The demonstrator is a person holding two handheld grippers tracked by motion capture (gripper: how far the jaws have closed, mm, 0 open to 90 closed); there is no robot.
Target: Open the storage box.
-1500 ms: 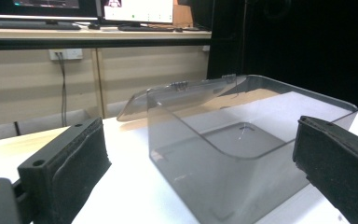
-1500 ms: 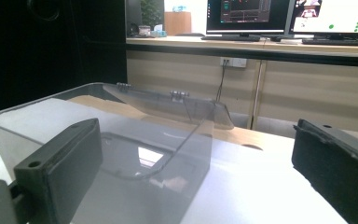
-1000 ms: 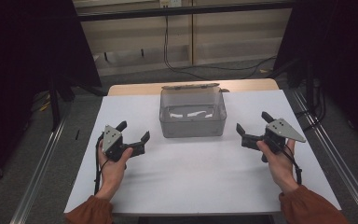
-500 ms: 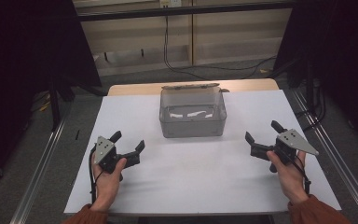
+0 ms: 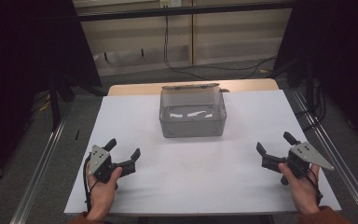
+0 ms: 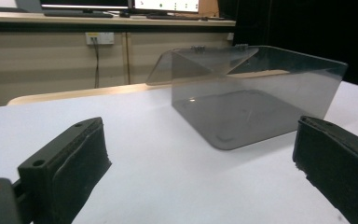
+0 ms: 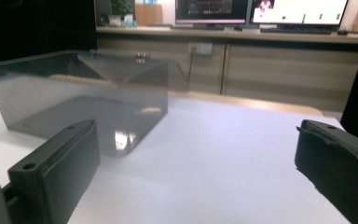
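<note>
A clear smoky plastic box (image 5: 193,115) stands at the back middle of the white table (image 5: 205,168), its hinged lid folded back behind it. The box (image 6: 256,98) rises ahead of the left gripper's jaws, and the box (image 7: 84,93) sits to the front left in the right gripper view. My left gripper (image 5: 122,149) rests low at the table's front left, open, nothing between its jaws. My right gripper (image 5: 275,143) is at the front right, also open and empty. A hand holds each one.
A wooden strip (image 5: 140,88) edges the table's far side. Metal rails (image 5: 46,158) run along both sides of the table. Cables (image 5: 177,60) hang by the back wall. Monitors (image 7: 261,9) stand on a counter behind.
Both grippers have drawn back toward the table's front edge and outward, away from the box. Both stay open.
</note>
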